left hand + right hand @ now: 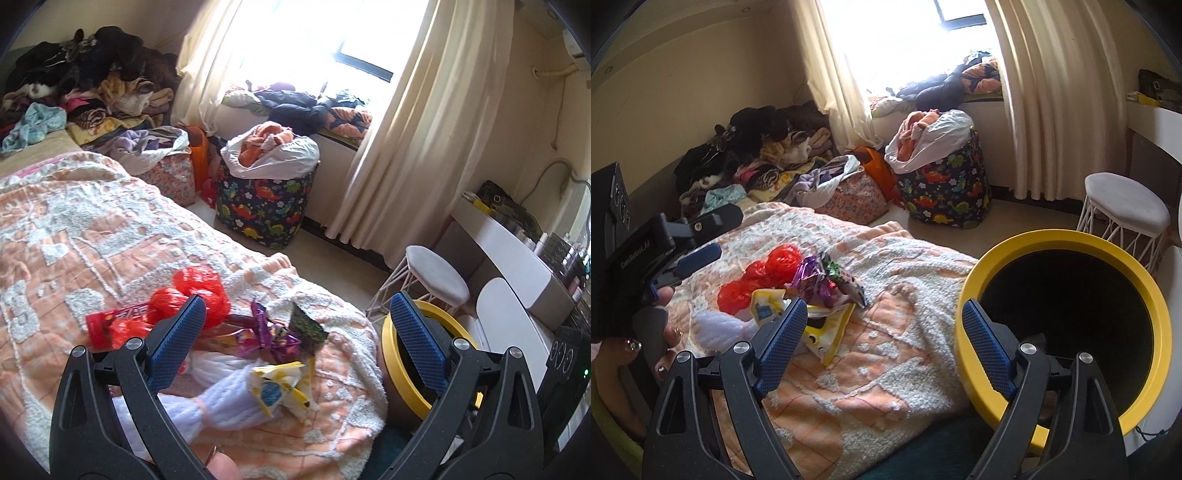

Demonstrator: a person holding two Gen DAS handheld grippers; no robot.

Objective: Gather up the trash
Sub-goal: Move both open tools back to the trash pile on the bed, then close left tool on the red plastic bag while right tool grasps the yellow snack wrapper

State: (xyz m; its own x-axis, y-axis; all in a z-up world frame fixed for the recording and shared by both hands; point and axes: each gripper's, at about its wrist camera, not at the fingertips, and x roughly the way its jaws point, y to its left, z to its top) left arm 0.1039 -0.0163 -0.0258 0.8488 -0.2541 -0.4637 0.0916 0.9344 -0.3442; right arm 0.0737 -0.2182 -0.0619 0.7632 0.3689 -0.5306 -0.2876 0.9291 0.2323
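Observation:
A heap of trash lies on the bed's orange and white blanket (74,229): red plastic bags (192,291), a red wrapper (107,321), purple foil wrappers (262,328), a dark green packet (306,325), a yellow and white packet (280,387) and a white crumpled bag (221,402). My left gripper (295,332) is open above the heap. My right gripper (882,325) is open and empty over the blanket, between the heap (812,280) and a yellow-rimmed bin (1067,314) that stands beside the bed. The left gripper also shows in the right wrist view (690,262).
A dinosaur-print hamper (266,206) full of clothes stands on the floor by the curtains. A white stool (432,277) and a white desk (517,258) are to the right. Piles of clothes (81,85) cover the far end of the bed.

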